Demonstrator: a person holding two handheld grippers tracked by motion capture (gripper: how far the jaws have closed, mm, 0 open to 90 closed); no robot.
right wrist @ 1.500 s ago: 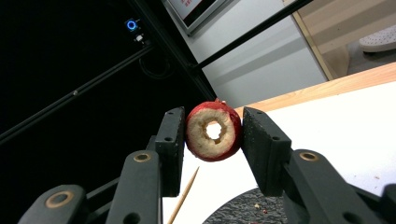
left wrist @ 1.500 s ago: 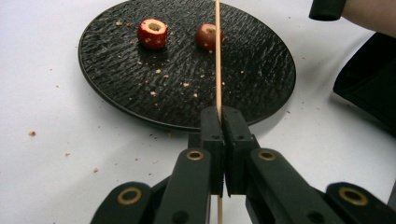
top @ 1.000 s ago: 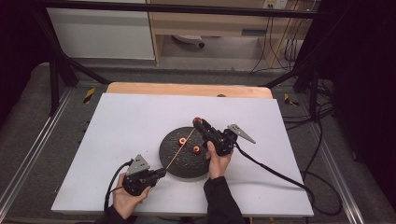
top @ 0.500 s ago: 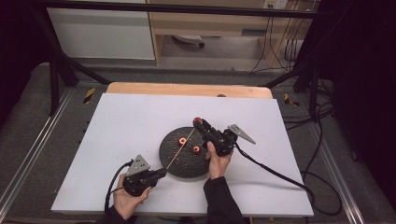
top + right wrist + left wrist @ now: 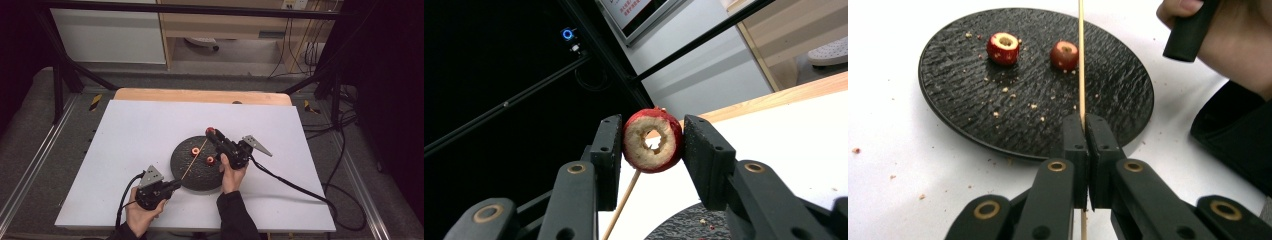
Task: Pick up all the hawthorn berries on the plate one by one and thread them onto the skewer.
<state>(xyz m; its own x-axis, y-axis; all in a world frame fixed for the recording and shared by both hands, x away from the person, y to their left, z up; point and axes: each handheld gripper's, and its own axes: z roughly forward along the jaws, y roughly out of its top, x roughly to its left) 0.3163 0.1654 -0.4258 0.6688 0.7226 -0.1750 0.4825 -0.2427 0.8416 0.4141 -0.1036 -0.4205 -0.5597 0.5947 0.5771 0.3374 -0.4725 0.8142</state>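
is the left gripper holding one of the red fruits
No, the left gripper is shut on the thin wooden skewer; two red fruits lie loose on the black plate.

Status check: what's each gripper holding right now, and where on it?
Left gripper is shut on the wooden skewer near its lower end. Right gripper clamps a cored red fruit by its two outer sides, hole facing the camera.

- My left hand (image 5: 145,212) sits low at the near table edge, its left gripper (image 5: 172,185) level and pointing up-right, jaws pressed together with only a sliver between them.
- My right hand (image 5: 232,172) is farther forward, wrist straight; the right gripper (image 5: 210,132) angles up-left, jaws clamped partway, raised off the table.
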